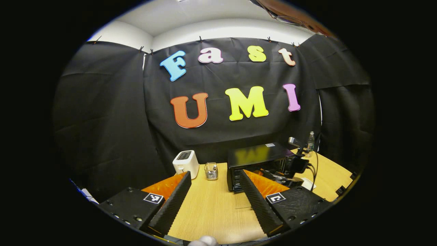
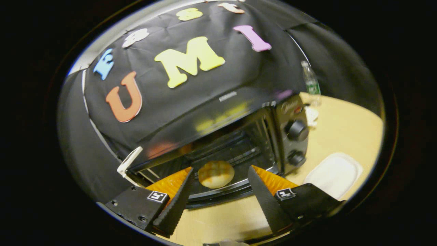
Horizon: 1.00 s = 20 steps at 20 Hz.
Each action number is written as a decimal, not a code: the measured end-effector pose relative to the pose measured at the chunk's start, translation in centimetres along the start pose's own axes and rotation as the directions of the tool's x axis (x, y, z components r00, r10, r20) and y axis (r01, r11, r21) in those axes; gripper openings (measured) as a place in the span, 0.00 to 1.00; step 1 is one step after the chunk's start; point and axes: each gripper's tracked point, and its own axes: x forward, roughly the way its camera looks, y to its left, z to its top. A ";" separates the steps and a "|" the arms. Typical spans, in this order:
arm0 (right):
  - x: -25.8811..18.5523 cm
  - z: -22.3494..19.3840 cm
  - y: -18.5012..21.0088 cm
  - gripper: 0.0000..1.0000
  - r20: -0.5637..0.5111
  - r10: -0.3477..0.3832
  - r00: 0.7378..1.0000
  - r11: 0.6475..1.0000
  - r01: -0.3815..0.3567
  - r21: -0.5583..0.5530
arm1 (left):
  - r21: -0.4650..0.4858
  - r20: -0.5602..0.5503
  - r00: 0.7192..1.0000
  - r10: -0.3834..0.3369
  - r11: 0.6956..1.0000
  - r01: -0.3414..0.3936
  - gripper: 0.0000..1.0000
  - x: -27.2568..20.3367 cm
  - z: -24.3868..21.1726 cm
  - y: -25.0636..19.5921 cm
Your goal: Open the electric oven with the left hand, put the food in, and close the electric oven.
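The black electric oven (image 2: 239,112) stands with its door (image 2: 218,196) folded down. A round golden bun (image 2: 216,174) lies just inside the oven's mouth, free of both fingers. My right gripper (image 2: 221,169) is open in front of the bun, one finger at each side of it. In the left gripper view the oven (image 1: 256,155) stands at the right of the wooden table (image 1: 211,208), with the right gripper's body (image 1: 297,164) at its front. My left gripper (image 1: 214,174) is open and holds nothing, back from the oven over the table.
A white toaster (image 1: 186,163) and a small clear jar (image 1: 211,171) stand left of the oven. A water bottle (image 2: 311,82) stands behind it. A white tray (image 2: 333,174) lies on the table to the right, below the two knobs (image 2: 297,130). Black cloth closes off the back.
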 end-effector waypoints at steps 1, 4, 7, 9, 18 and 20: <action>-2.1 2.0 -0.6 0.94 0.031 0.009 0.999 0.999 -0.008 -0.045 | -0.001 0.009 1.000 0.000 1.000 0.000 0.84 0.2 -0.2 -0.1; -7.6 8.3 -1.9 0.94 0.121 0.031 0.992 0.984 -0.009 -0.179 | -0.025 0.015 1.000 -0.014 1.000 0.014 1.00 0.7 -1.1 -0.8; -12.6 14.2 -3.4 0.95 0.198 0.037 0.979 0.966 0.016 -0.259 | -0.040 0.028 0.999 -0.035 0.999 0.036 0.93 1.7 -2.8 -2.1; -15.7 17.5 -4.7 0.95 0.240 0.030 0.970 0.952 0.045 -0.302 | -0.042 0.007 0.999 -0.049 0.998 0.049 0.93 2.2 -4.9 -3.6; -25.6 26.0 -7.8 0.95 0.356 0.011 0.934 0.934 0.118 -0.336 | -0.076 -0.129 0.988 -0.080 0.995 0.070 0.93 4.2 -14.2 -10.4; -26.9 27.2 -8.2 0.96 0.359 0.004 0.933 0.946 0.113 -0.305 | -0.072 -0.170 0.981 -0.093 0.994 0.082 0.93 4.4 -16.1 -11.7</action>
